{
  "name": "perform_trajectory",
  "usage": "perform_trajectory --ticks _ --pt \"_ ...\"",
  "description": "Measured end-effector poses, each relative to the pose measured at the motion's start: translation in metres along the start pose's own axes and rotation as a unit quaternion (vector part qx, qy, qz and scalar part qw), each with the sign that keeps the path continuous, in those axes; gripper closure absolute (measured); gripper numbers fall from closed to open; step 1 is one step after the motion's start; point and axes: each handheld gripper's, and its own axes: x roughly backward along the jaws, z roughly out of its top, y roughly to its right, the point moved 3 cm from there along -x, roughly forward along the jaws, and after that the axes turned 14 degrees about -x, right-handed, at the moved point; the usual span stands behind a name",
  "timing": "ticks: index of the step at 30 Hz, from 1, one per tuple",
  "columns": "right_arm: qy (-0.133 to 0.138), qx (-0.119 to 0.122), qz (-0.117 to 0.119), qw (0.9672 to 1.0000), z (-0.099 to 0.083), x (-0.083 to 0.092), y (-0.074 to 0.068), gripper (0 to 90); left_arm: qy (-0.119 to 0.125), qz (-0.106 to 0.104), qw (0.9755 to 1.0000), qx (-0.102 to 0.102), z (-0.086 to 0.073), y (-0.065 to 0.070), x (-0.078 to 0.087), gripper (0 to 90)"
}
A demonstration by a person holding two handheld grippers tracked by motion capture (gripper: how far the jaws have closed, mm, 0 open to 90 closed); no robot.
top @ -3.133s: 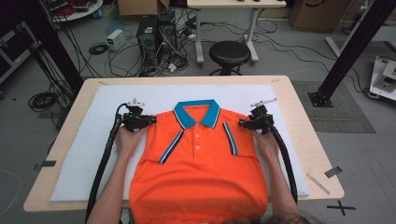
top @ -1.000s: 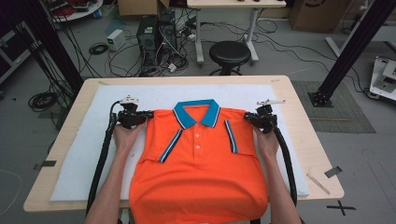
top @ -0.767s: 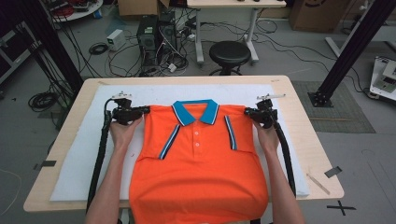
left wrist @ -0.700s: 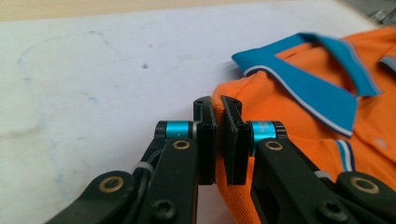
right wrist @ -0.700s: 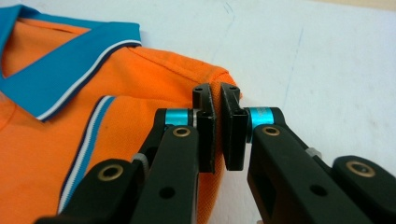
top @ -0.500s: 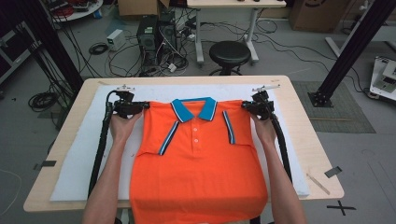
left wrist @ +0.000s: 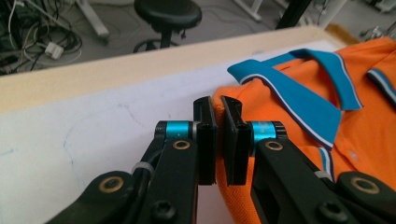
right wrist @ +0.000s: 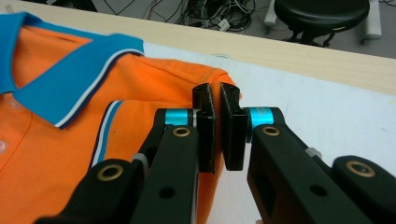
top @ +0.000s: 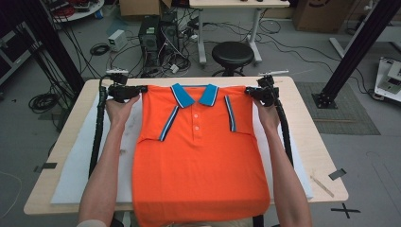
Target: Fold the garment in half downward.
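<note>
Nearest the person, the hem of the orange polo shirt [top: 201,156] hangs over the table's front edge at six o'clock, and both forearms run up along its sides. The shirt lies face up on a white sheet [top: 75,175] that covers the wooden table [top: 326,165], with its buttons and blue collar [top: 194,94] toward twelve o'clock. The sleeves look folded in over the chest, their striped cuffs slanting at about eleven and one o'clock of the buttons.

At ten o'clock of the shirt, the left gripper [top: 142,89] has its jaws pressed together on the shoulder corner; in the left gripper view [left wrist: 218,112] a fold of orange cloth sits pinched between the black pads. At two o'clock, the right gripper [top: 248,91] clamps the other shoulder corner the same way, and the right gripper view [right wrist: 215,100] shows the cloth caught between nearly closed pads. Whether those corners rest on the sheet or hang slightly above it is hard to tell from overhead.

Past the table's far edge, at twelve o'clock, stands a black stool [top: 232,53] on the grey floor. At eleven o'clock a computer tower [top: 153,35] sits among loose cables.
</note>
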Motion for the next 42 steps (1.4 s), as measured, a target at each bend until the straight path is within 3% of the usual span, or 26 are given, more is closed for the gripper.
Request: perform_trajectory --ticks 4,10,15,22,32,42 --pt "-0.01 0.003 0.0 0.9999 -0.005 -0.003 0.001 86.9 -0.019 -0.008 0.9998 -0.008 -0.009 0.003 -0.003 84.9" --pt "-0.027 0.028 -0.009 0.9992 -0.021 -0.009 -0.002 86.8 -0.03 -0.015 0.9994 -0.012 -0.027 0.011 -0.008 84.8" --pt "-0.031 0.035 -0.008 0.9989 -0.032 -0.006 -0.001 86.8 -0.03 -0.015 0.9992 -0.023 -0.042 0.019 -0.003 84.7" --pt "-0.033 0.039 0.006 0.9987 -0.061 0.013 0.003 86.8 -0.022 -0.04 0.9983 -0.036 -0.067 0.04 0.017 84.7" --pt "-0.04 0.061 0.018 0.9972 -0.102 0.037 -0.009 86.7 -0.024 -0.064 0.9963 -0.053 -0.095 0.071 0.038 84.5" --pt "-0.045 0.061 0.034 0.9965 -0.132 0.057 -0.008 86.4 -0.017 -0.08 0.9949 -0.059 -0.113 0.092 0.061 84.4"
